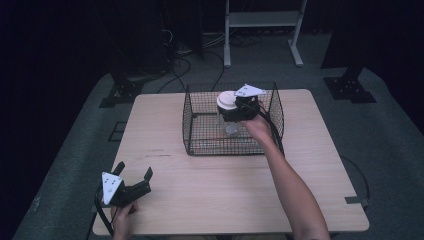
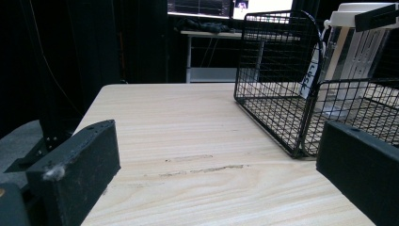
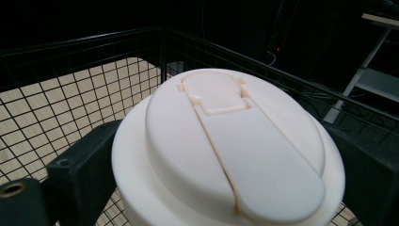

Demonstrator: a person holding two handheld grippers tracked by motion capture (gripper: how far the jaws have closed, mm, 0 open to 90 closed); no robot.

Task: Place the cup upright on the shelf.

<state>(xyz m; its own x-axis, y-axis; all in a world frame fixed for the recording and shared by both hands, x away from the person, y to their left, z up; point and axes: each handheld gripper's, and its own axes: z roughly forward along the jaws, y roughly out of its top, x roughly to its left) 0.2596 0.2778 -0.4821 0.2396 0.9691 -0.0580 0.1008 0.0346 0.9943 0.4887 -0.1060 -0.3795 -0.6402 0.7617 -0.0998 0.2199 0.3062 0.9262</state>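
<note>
Black wire basket [image 1: 200, 145] has my right gripper [image 1: 239, 111] clamped on the white-lidded bottle [image 1: 228, 102] over its inside, seemingly mid-transfer, while my left gripper [image 1: 134, 176] waits open well in front

From my left tool's camera I see a white tag [image 2: 309, 80] hanging on the wire basket [image 2: 277, 70], with dark handwriting running down it, too small and slanted for me to read.
</note>
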